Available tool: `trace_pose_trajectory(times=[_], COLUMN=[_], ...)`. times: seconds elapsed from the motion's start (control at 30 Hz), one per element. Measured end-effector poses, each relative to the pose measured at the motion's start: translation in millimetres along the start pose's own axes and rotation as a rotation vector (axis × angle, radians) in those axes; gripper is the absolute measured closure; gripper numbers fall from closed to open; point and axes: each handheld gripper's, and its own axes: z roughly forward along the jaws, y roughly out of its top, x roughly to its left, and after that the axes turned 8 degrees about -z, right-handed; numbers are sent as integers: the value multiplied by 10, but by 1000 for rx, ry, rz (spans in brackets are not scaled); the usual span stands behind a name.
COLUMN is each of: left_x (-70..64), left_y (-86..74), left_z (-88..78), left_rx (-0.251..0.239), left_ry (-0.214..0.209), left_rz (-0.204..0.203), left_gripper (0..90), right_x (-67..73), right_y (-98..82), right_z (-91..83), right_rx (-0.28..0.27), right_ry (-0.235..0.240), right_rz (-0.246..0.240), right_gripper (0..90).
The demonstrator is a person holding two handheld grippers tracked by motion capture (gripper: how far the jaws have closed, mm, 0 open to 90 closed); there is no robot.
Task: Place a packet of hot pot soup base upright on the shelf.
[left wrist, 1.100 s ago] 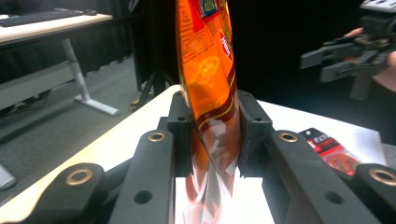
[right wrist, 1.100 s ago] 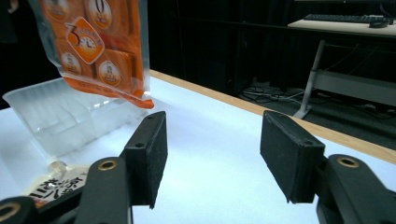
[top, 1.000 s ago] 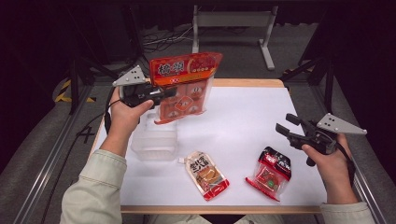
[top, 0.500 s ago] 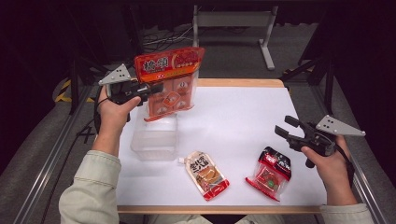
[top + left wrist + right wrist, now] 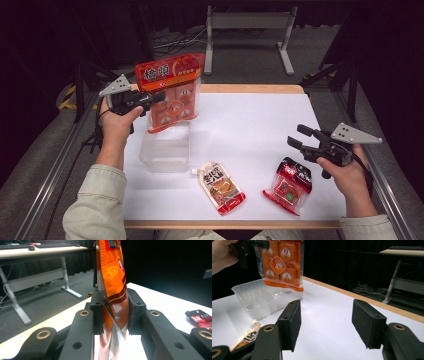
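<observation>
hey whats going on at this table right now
A person sits at a white table with a claw in each hand. The left claw is shut on the top of an orange snack bag, holding it in the air above a clear plastic container. The right claw is open and holds nothing, hovering near a red-and-black packet. A spouted pouch lies flat between the container and that packet.

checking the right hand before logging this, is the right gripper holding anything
No, the right gripper has its jaws spread apart with just bare white table between them.
</observation>
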Motion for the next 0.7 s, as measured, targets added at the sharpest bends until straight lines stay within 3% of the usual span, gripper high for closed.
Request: trace_pose_trajectory(times=[0.17,0.47,0.7], left_x=[-8,-20,-19], left_y=[-40,-98,-190], left_z=[-75,-105,-103], left_rx=[-51,-53,-71], left_ry=[21,89,103], left_rz=[-35,-52,-79], left_gripper=[716,716,715], right_x=[16,35,44], right_y=[-8,-3,-5], right_z=[18,18,27], right_rx=[5,0,-3], right_ry=[11,24,36], right_rz=[1,-7,-6], right_gripper=[418,412,409])
